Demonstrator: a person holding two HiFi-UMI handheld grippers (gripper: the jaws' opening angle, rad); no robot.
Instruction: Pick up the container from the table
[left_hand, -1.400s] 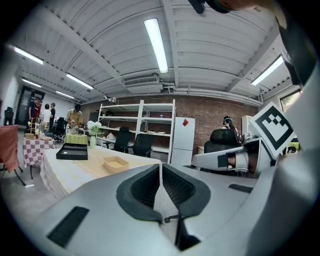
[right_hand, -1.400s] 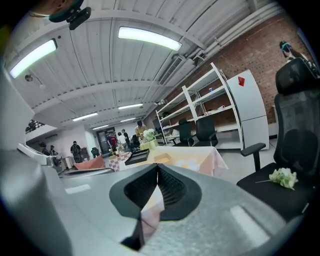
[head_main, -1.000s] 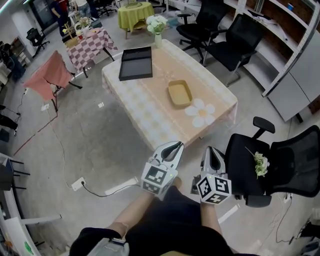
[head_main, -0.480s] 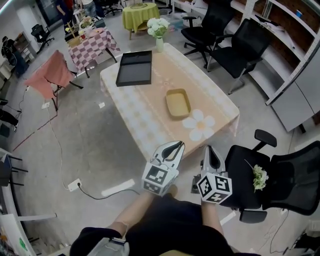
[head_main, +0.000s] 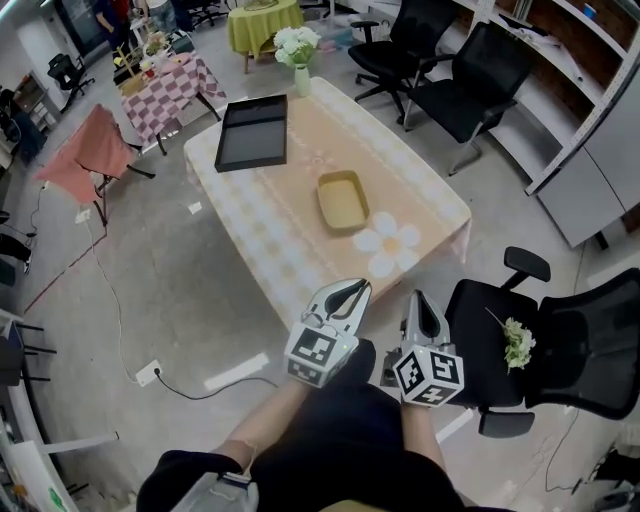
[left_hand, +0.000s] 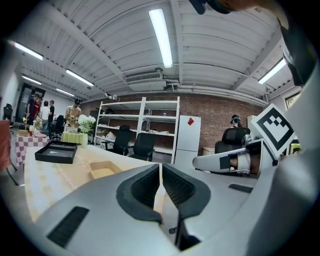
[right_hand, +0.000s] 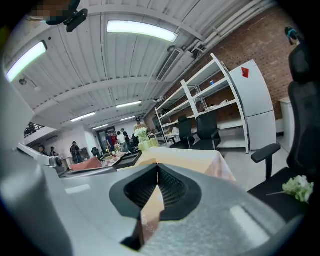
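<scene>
At the middle of the surface, around twelve o'clock from the person, the tan container lies well apart from both tools. The left tool and the right tool are clenched on nothing. Unless one opens before arriving, it would likely shove the shallow container along the cloth rather than grip its rim.

From my screen the desk wears a soft, matt checked cloth. The container looks smooth, matt tan; its material I cannot tell. The tray is matt black. The left hand-held gripper and right hand-held gripper have matt grey plastic shells with ribbed black pads. The floor is smooth grey concrete.
</scene>
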